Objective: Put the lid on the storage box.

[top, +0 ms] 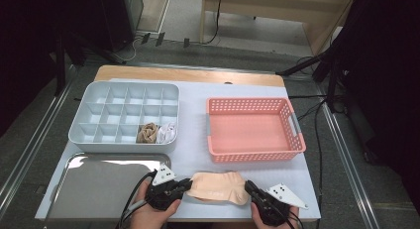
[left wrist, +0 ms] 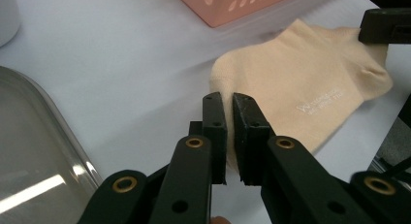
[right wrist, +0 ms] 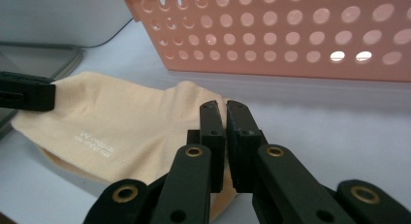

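At 6 o'clock, sock [top: 218, 187] is being pinched at both ends by clamped left gripper [left wrist: 228, 99] and right gripper [right wrist: 222, 106]; soft, floppy, best gripped by edges.

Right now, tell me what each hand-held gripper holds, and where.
Both pinch the sock: left hand-held gripper at one end's edge, right hand-held gripper at the opposite end.
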### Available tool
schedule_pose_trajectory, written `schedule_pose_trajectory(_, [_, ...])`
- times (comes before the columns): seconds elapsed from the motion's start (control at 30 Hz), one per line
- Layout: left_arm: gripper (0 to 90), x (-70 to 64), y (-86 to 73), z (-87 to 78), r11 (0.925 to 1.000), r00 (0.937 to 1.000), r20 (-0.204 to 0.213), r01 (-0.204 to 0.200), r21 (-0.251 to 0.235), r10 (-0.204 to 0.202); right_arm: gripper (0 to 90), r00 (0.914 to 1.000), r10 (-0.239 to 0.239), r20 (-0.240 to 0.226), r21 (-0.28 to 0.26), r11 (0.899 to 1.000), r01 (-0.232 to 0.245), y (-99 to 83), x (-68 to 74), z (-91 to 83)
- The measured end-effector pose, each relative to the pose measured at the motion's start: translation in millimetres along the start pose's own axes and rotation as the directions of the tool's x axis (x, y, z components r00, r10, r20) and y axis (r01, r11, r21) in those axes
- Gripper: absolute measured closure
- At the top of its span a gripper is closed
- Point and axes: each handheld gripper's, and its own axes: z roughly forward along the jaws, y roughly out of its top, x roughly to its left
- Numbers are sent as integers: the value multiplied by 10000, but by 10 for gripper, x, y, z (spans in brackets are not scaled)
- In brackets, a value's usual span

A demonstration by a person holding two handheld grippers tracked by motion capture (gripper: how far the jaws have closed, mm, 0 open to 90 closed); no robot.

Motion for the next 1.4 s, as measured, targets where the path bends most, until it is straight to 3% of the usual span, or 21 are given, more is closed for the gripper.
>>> schedule_pose_trajectory(0.2, [825, -17, 0, -44, 9999, 9999, 109, -41, -152, 43, 873, 9999, -79, -89, -104, 9999, 78, 45, -56, 50])
schedule_pose_trajectory(0.47, [861, -36, -19, -50, 9999, 9996, 217, -153, 6, 153, 836, 9992, 257, -310, 690, 9973, -235, -14, -121, 109])
schedule_pose_trajectory(0.67, [853, -42, -15, -69, 9999, 9996, 238, -121, -42, 122, 750, 9980, 607, -201, 34, 9982, -606, -14, -149, -6])
schedule_pose_trajectory(0.9, [632, -15, 9, -51, 9993, 9995, -33, 323, -193, -323, 632, 9928, 1195, 13, 249, 9925, -1195, -100, -165, -15])
schedule_pose_trajectory(1.03, [621, -20, -1, -1, 9990, 9989, -179, 431, 89, -430, 598, 9926, 1190, 234, 338, 9922, -1198, -140, -116, 51])
schedule_pose_trajectory(1.1, [686, -29, -6, 10, 9989, 9987, -261, 449, 149, -445, 610, 9922, 1207, 298, 494, 9913, -1220, -160, -82, 80])
schedule_pose_trajectory(1.2, [793, -46, -13, 16, 9993, 9993, -152, 330, 174, -327, 687, 9949, 802, 607, 515, 9952, -834, -187, -25, 101])
schedule_pose_trajectory(1.3, [840, -61, -21, 23, 9994, 9997, -131, 223, 247, -219, 823, 9960, 741, 510, 726, 9943, -777, -177, -14, 99])
schedule_pose_trajectory(1.4, [842, -68, -20, 24, 9995, 9996, -54, 260, 164, -259, 841, 9954, 917, 292, 656, 9935, -935, -140, -44, 83])
